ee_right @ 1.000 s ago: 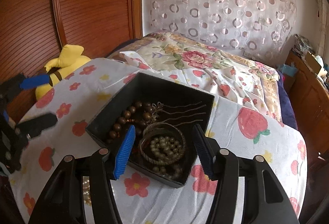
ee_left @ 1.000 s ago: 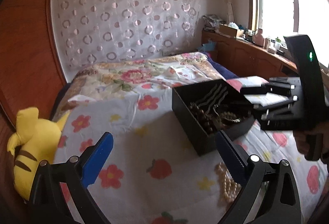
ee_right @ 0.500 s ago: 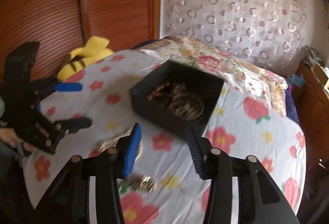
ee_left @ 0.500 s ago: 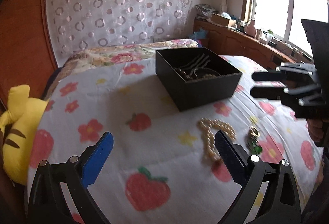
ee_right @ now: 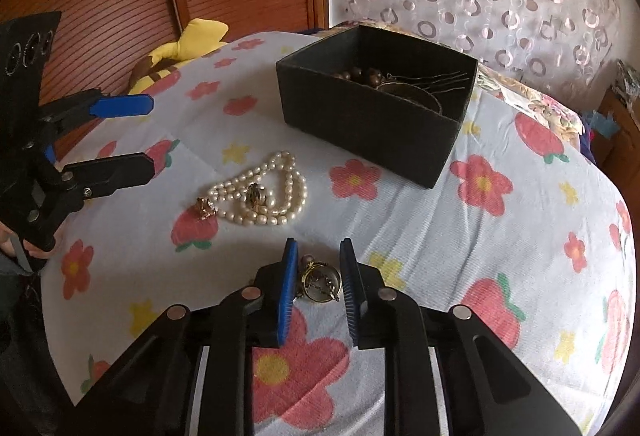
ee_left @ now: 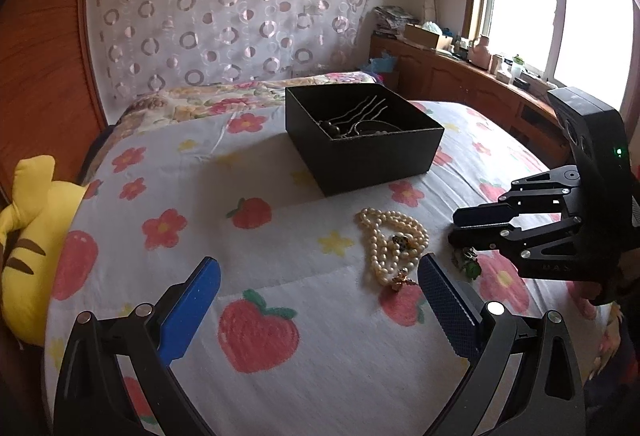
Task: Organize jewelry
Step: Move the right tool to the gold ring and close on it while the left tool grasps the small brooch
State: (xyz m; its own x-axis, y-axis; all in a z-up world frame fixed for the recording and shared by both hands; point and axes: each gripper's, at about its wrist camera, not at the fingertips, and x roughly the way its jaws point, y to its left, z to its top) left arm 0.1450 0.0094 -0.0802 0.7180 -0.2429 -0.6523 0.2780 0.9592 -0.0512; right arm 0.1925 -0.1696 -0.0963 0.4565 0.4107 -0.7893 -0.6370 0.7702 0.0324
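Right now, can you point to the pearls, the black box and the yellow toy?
pearls [ee_right: 262, 192], right wrist view, on the middle of the heaped strands.
black box [ee_left: 372, 160], left wrist view, on its near side wall.
yellow toy [ee_left: 28, 236], left wrist view, on its body.

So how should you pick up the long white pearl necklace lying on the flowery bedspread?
Pinch the white pearl necklace where its strands bunch together, beside the gold clasp, coming down from above. It lies flat in loose loops on the flowery bedspread, so a sideways approach would only push it along. The left gripper, wide open next to it, seems best placed.
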